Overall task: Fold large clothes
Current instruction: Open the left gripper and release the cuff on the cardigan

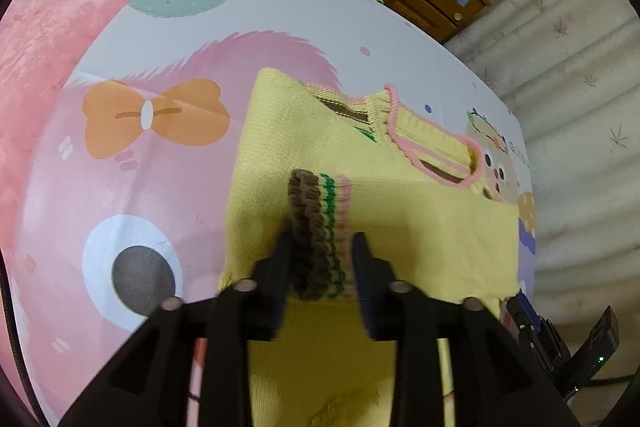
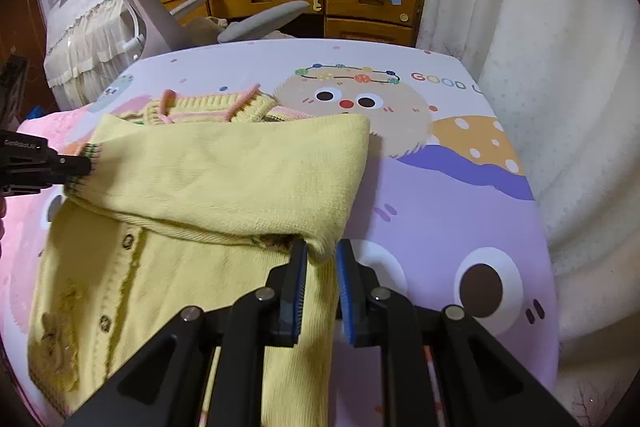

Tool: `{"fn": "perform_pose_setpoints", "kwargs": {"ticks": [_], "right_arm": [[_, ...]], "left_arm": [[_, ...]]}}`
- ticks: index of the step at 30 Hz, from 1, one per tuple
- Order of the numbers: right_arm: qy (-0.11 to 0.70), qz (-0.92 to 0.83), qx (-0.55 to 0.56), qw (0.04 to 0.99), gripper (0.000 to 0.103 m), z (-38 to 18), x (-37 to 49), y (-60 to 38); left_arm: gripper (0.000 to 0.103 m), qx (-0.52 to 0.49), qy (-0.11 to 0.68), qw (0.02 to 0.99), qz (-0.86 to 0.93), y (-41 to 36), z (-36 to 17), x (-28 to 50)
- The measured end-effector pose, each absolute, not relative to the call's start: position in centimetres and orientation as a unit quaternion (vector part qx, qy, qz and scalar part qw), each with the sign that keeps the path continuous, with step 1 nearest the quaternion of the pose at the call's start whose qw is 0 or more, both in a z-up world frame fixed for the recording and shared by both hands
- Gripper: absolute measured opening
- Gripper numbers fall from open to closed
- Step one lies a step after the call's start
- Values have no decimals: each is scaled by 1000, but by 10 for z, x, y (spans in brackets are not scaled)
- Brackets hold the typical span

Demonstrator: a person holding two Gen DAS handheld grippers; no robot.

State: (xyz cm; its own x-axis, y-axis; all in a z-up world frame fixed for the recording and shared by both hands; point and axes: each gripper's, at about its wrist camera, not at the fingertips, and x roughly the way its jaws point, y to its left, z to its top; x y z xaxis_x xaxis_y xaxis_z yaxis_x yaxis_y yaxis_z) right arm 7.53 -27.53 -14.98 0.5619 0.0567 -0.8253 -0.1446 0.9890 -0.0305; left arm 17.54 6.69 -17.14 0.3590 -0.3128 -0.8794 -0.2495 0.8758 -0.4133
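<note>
A yellow knitted cardigan (image 1: pixel 420 239) lies on the bed, its pink-trimmed collar (image 1: pixel 424 143) at the far side. One sleeve is folded across the body. Its brown, green and pink striped cuff (image 1: pixel 320 239) sits between the fingers of my left gripper (image 1: pixel 322 241), whose jaws stand apart and do not squeeze it. In the right wrist view the cardigan (image 2: pixel 224 167) shows its button front, and my right gripper (image 2: pixel 322 253) is shut on the fold of the sleeve at the shoulder edge. The left gripper (image 2: pixel 86 165) shows there at the cuff, on the left.
The bed sheet (image 2: pixel 440 211) carries a cartoon print in pink and purple. A pink blanket (image 1: pixel 44 75) lies at the left. Behind the bed stand a grey office chair (image 2: pixel 256 23) and a wooden desk (image 2: pixel 360 3). A curtain (image 2: pixel 560 67) hangs along the right side.
</note>
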Motion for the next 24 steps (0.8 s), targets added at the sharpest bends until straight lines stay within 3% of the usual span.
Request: {"fn": "perform_pose_setpoints", "kwargs": {"ticks": [4,9,14,19,24], "right_arm": [[455,60,-34,888,15,-133,74,-277],[444,78,-21,892,15,-122,88,-261],[443,125,-19,887,15,-128,106,-227],[459,140,-16,877,15,-149,123,-208],[475,116,-13,872,12,-168,128,-223]], "left_arm": [[67,-188,541,819,12,63,-143,169],[80,-130,522,843,4,42,-122,170],[81,-104,522,846,-8,16,-127,179],[81,-145,516,844,-14,11,-148,188],[76,-116,533,838,-14,8,-166,191]]}}
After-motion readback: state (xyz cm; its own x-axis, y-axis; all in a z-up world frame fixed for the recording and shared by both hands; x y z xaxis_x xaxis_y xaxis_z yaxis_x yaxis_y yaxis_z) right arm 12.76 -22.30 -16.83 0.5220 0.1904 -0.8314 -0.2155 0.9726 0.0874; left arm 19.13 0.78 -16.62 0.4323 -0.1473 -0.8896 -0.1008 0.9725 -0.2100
